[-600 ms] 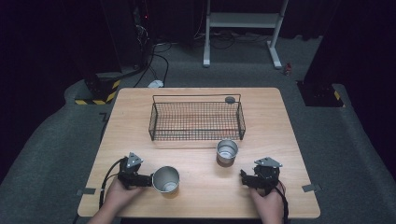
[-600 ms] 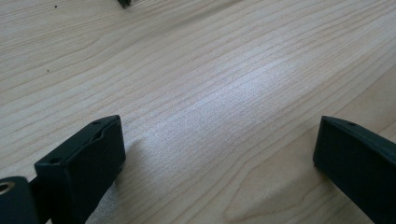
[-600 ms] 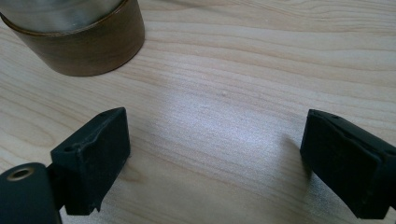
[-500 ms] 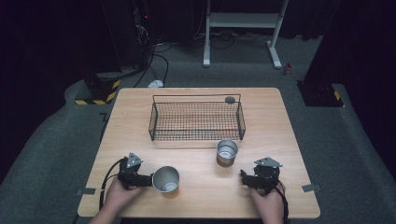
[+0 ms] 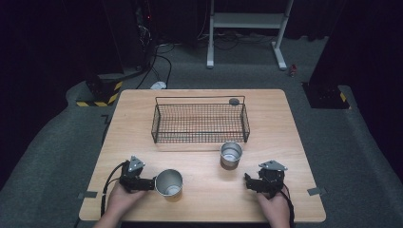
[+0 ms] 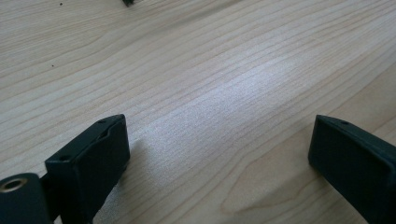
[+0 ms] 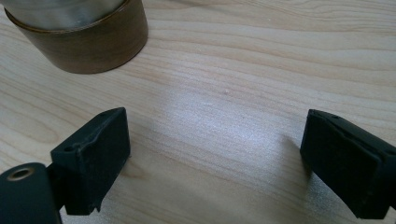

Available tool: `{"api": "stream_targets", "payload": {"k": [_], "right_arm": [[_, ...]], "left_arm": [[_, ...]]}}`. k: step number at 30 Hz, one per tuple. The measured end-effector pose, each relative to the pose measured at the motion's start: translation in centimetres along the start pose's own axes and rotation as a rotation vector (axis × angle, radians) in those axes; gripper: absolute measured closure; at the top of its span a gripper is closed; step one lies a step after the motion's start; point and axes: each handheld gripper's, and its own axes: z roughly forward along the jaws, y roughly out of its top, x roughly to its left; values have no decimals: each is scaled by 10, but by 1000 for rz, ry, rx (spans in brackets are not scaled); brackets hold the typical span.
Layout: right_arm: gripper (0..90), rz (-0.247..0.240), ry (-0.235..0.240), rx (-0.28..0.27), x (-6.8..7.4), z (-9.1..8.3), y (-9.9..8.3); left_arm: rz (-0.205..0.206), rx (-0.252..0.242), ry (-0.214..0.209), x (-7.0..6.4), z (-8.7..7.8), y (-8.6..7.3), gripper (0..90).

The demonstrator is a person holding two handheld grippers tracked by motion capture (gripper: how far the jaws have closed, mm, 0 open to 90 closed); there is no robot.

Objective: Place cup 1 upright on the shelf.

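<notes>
while both hands rest at the near edge of the wooden table, the left gripper lies at the near left and points to the right, toward a metal cup that stands upright just beside its tip; from the high view i cannot tell if they touch. in the left gripper view the left gripper has its two black jaws wide apart, low over the bare wood, and nothing is between them. the right gripper lies at the near right, and it points to the left. in the right gripper view the right gripper also has its jaws wide apart with only the wood between them, and the brown base of a cup stands farther off at the upper left of that view, clearly apart from the jaws. a second metal cup stands upright near the middle of the table, just in front of the near right corner of a black wire basket. the basket stands at the middle of the far half of the table, and a small dark round thing lies at its far right corner; i cannot tell if this thing is inside or behind the basket.
</notes>
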Motion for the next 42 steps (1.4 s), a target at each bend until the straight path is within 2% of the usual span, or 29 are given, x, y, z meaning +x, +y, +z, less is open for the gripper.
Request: {"api": "stream_targets", "payload": {"k": [7, 10, 15, 22, 23, 24, 27, 28, 42], "right_arm": [[83, 2, 2, 1, 0, -1, 0], [83, 2, 1, 1, 1, -1, 0], [83, 2, 1, 1, 1, -1, 0], [82, 2, 2, 1, 0, -1, 0], [83, 2, 1, 0, 1, -1, 0], [83, 3, 2, 1, 1, -1, 0], [82, 2, 1, 1, 1, -1, 0], [82, 2, 1, 1, 1, -1, 0], [82, 2, 1, 1, 1, -1, 0]], "left_arm": [[9, 15, -4, 1, 0, 2, 55], [-1, 33, -4, 1, -1, 3, 51], [8, 54, -3, 0, -2, 5, 48], [-3, 19, -25, 2, -11, 7, 55], [5, 18, -18, 2, -12, 7, 53], [-12, 6, -27, 2, -14, 8, 51], [-19, -7, -42, 4, -16, 9, 51], [-34, -15, -56, 5, -20, 10, 52], [-30, -85, -60, 8, -39, 16, 50]]}}
